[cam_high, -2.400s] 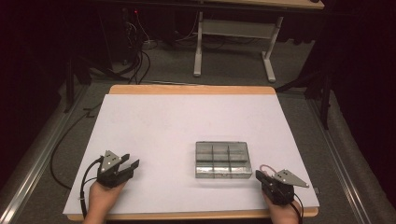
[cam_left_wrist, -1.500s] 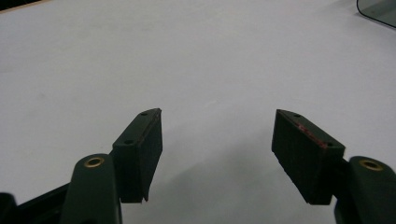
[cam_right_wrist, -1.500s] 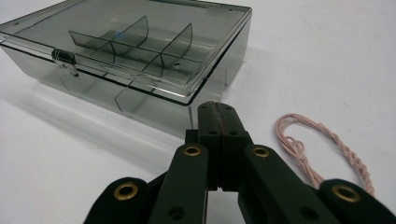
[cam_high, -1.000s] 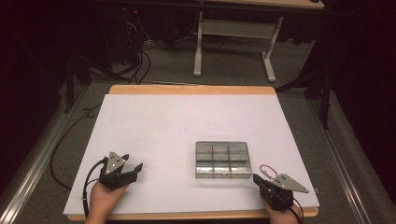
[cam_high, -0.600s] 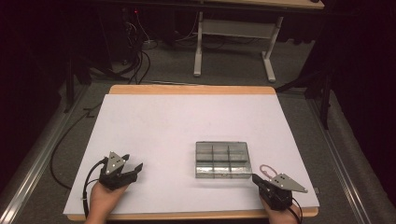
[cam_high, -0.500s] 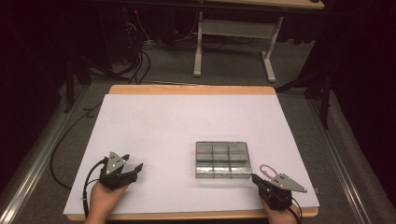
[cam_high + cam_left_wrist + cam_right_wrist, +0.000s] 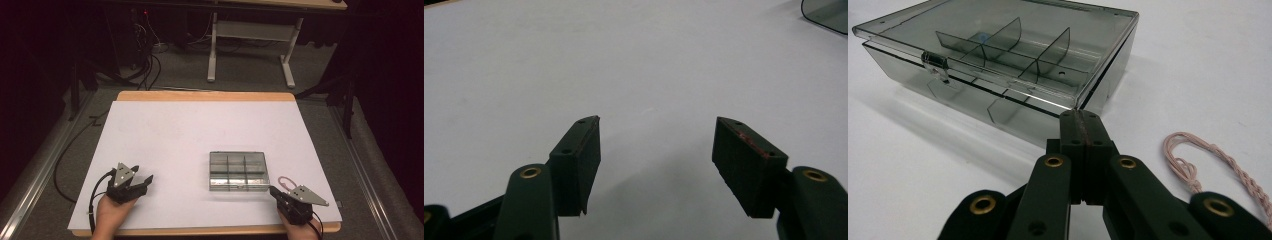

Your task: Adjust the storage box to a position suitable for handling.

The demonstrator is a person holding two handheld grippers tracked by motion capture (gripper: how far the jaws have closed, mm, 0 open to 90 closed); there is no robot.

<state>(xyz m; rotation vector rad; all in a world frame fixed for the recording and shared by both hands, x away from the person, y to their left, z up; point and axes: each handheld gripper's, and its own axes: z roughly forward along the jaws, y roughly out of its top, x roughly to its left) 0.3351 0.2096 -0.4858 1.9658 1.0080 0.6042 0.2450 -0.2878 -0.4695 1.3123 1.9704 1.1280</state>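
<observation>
A clear grey plastic compartment box [image 7: 237, 171] with its lid down and a small metal latch [image 7: 935, 62] lies on the white table [image 7: 200, 135], right of centre. My right gripper [image 7: 276, 194] rests at the front right, shut, its tips [image 7: 1082, 119] just short of the box's near corner [image 7: 1075, 107]. A coil of thin pink twisted cord [image 7: 1198, 160] lies on the table beside that gripper, to the right of the box [image 7: 285, 181]. My left gripper [image 7: 142, 181] sits at the front left, open, with bare table between its pads [image 7: 579, 150].
The box's corner [image 7: 824, 12] shows at the top right of the left gripper view. A white table frame [image 7: 250, 35] and loose cables [image 7: 145, 55] stand on the dark floor beyond the table's far edge.
Both hands have drawn back slightly toward the front edge of the table. The box and the cord have not moved.
</observation>
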